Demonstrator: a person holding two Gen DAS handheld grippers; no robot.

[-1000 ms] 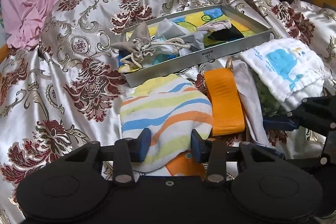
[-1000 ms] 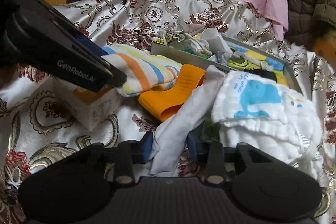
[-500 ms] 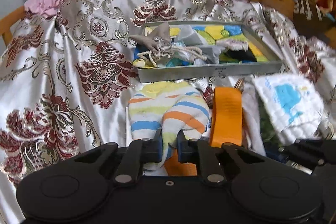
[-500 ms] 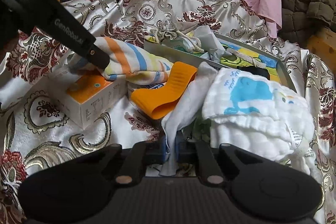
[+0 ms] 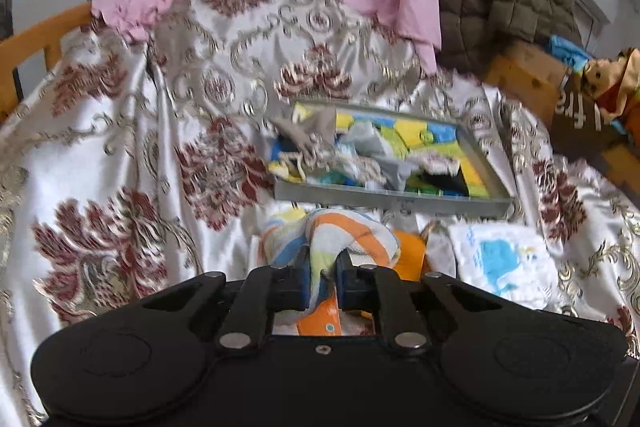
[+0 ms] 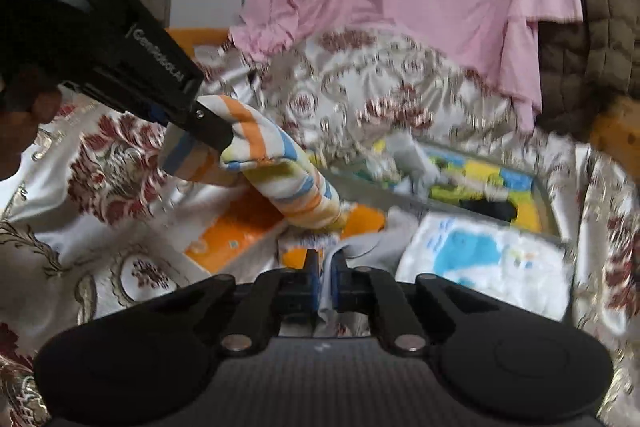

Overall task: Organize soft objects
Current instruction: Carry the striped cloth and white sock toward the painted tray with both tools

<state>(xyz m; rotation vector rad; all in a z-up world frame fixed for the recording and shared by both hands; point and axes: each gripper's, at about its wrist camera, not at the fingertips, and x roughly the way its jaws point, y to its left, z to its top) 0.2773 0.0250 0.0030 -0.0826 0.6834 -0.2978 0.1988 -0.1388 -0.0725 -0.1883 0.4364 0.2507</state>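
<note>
Left wrist view shows you part-way through the sorting: your left tongs [image 5: 322, 277] are clamped on the striped cloth [image 5: 340, 231], pads pinching a bunched fold of it, and it hangs partly lifted just in front of the metal tray [image 5: 388, 197]. That tray already holds a jumble of soft pieces, among them a grey drawstring pouch [image 5: 308, 135] and a black item, lying on a bright patterned liner, so some of the job looks done. Through the right wrist camera you can see your right tongs [image 6: 325, 283] closed tight on the edge of a pale grey cloth [image 6: 360, 247], which trails forward over the satin bedspread [image 6: 120, 163] toward the tray. Both pairs have just finished closing, each with fabric between the pads. Outside the tray are the white whale-print cloth [image 6: 480, 259], folded just beside the tray's near wall, the orange band [image 5: 410, 251] behind the striped cloth, and an orange-and-white box [image 6: 236, 231] under it, which may not belong with the soft things at all. By my reckoning, you have two pieces in hand and at least two more waiting on the bed; neither held cloth is over the tray yet. Motion blur hides the finer detail inside the tray.
</note>
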